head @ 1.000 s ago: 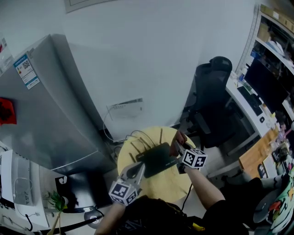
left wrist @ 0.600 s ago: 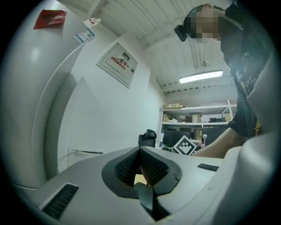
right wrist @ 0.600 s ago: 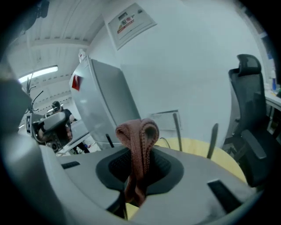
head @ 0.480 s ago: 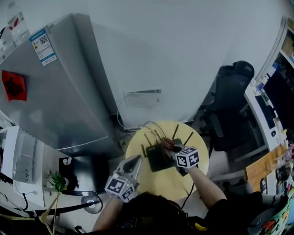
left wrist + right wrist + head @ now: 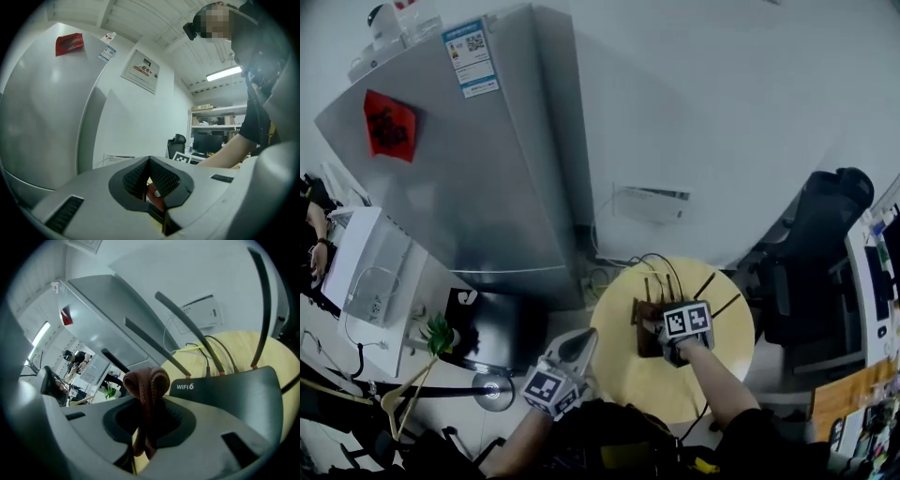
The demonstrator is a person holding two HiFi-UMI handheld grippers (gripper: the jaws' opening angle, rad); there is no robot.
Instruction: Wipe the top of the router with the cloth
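A dark router (image 5: 649,330) with several upright antennas lies on a round yellow table (image 5: 712,375). My right gripper (image 5: 657,325) hovers over the router's top, shut on a brown cloth (image 5: 146,383) that bunches up out of the jaws. In the right gripper view the router (image 5: 229,390) shows its "WIFI6" print just past the cloth. My left gripper (image 5: 578,343) hangs off the table's left edge, apart from the router. In its own view the left gripper (image 5: 150,162) has its jaws shut with nothing between them.
A tall silver fridge (image 5: 459,169) stands left of the table. A white wall box (image 5: 652,202) with cables (image 5: 649,262) hangs behind it. A black office chair (image 5: 825,244) is on the right. A plant (image 5: 439,334) and a black box (image 5: 483,323) sit at the lower left.
The head view has swung left, bringing the fridge further into sight. My left gripper has drawn away from the router's corner to beside the table. The right gripper stays over the router with the cloth.
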